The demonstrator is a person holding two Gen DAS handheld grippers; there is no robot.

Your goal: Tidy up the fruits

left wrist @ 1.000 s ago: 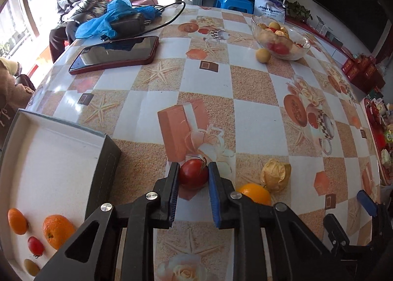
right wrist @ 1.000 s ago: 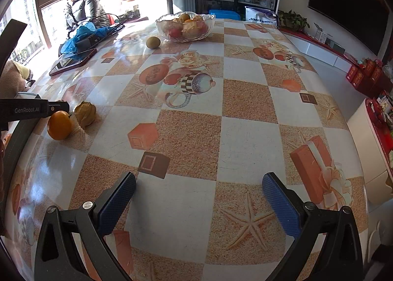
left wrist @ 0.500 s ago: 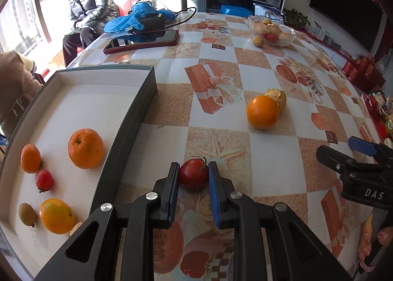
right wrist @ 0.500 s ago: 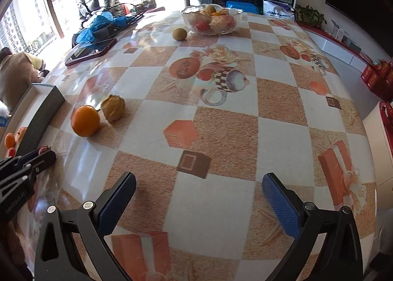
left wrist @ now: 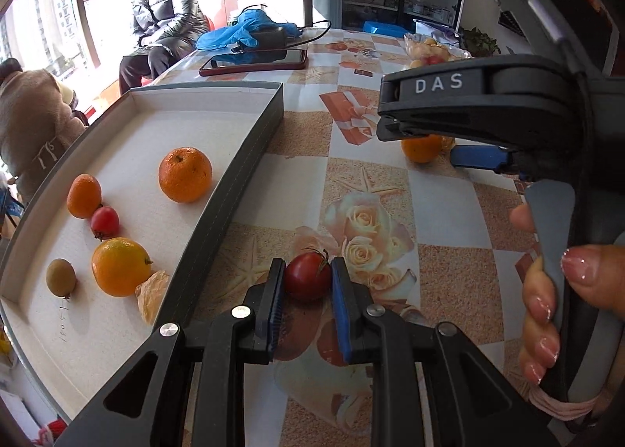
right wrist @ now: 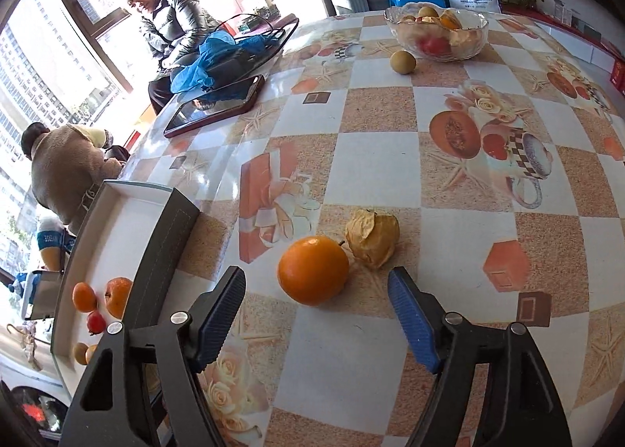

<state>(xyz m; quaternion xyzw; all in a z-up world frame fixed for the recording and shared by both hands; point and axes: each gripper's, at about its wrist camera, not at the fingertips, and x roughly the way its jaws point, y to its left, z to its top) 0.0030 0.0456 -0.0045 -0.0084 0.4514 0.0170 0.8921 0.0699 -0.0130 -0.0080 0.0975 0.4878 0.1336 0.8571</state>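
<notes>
Item: small red tomato with green stalk [left wrist: 307, 279], clamped between the pads of the left gripper [left wrist: 306, 283], carried just right of the shallow white-lined grey tray [left wrist: 250, 158]; the tray lies to its left.
Item: round loose orange [right wrist: 313, 269] on the table, just ahead of the right gripper [right wrist: 316, 300], whose jaws are closing, not yet touching it; a papery yellow husked fruit [right wrist: 373, 238] sits beside it.
</notes>
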